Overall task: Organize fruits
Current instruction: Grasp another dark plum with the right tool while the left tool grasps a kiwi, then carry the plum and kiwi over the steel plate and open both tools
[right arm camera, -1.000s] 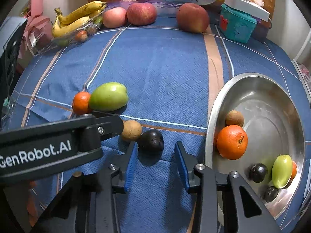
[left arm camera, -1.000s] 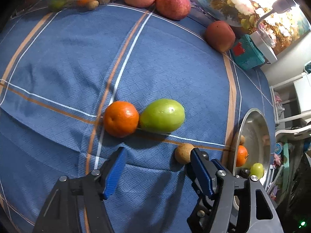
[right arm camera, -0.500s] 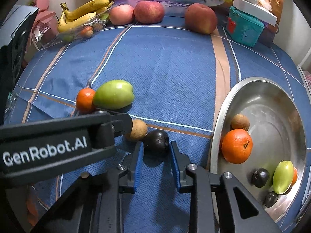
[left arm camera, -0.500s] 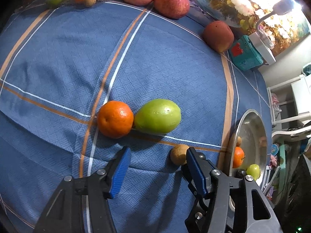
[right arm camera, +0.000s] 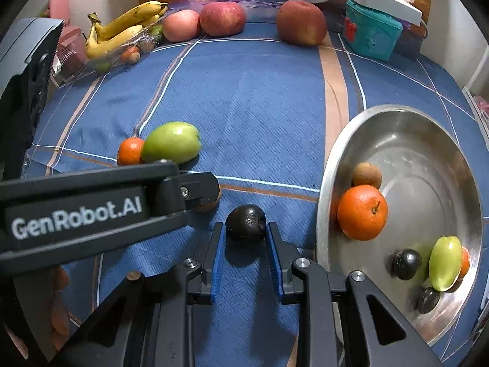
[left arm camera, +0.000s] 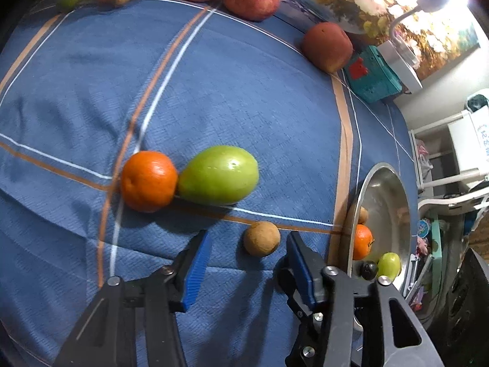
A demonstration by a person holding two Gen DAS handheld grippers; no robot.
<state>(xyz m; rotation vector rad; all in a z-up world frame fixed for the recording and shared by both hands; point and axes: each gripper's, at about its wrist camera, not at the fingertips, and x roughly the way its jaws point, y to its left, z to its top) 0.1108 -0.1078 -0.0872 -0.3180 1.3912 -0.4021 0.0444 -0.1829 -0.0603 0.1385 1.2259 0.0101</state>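
Since the earlier frames, both claws are seen to have been closing: the right gripper (right arm camera: 246, 238), spread wide around the dark round fruit (right arm camera: 245, 222) a sec ago, is now pinched onto it, blue pads touching its two sides; the left gripper (left arm camera: 249, 253) has its jaws just narrowed, w/ the small brown fruit (left arm camera: 261, 238) framed between the pads but not yet touched, a gap visible on each side. Both fruits are still rested on the blue cloth (left arm camera: 244, 107), just beside each other, near the rim of the steel bowl (right arm camera: 333, 159), which is already loaded w/ an orange, a brown fruit, green fruit and dark ones. An orange (left arm camera: 148, 181) and a green fruit (left arm camera: 218, 178), touching each other, are left further back on the cloth. Risks, as judged: the dark fruit is gripped only at the pad tips, so it could be squeezed out or dropped on the lift; the brown fruit, being round, could be nudged and rolled away if one pad lands first; and w/ the two claws so close together, they could be knocked against each other when raised.
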